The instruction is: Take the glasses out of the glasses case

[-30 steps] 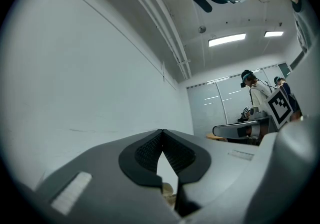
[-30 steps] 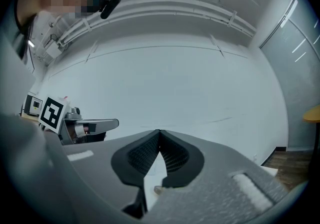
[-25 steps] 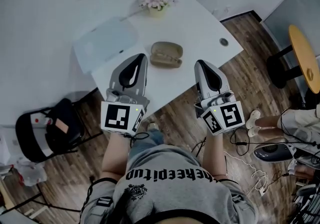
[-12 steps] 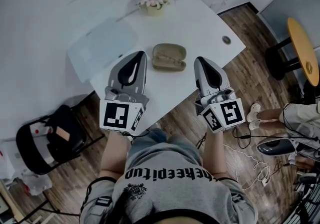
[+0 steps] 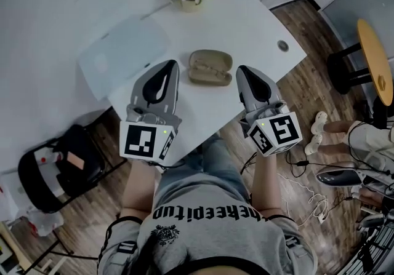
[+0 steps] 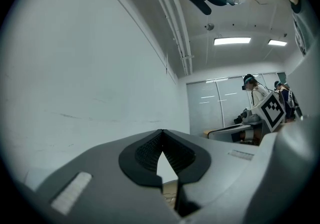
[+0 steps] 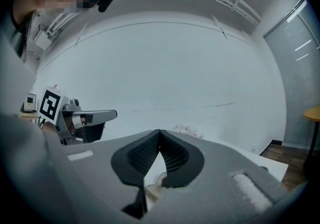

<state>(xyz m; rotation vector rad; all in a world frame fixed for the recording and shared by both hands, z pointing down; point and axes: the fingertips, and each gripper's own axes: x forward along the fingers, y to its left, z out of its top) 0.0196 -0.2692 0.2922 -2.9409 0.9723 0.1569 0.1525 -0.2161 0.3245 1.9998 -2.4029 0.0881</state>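
Our left gripper (image 5: pixel 173 66), jaws closed on nothing, hovers just left of the olive-tan oval glasses case (image 5: pixel 210 67), which lies near the front edge of the white tabletop (image 5: pixel 246 24), seemingly open with the glasses (image 5: pixel 207 74) inside. Our right gripper (image 5: pixel 241 71), likewise closed and empty, flanks its right end. We judge nothing done yet: the glasses remain to be gripped and lifted out.

Dim, flat overhead light; fisheye views bend and darken at edges.
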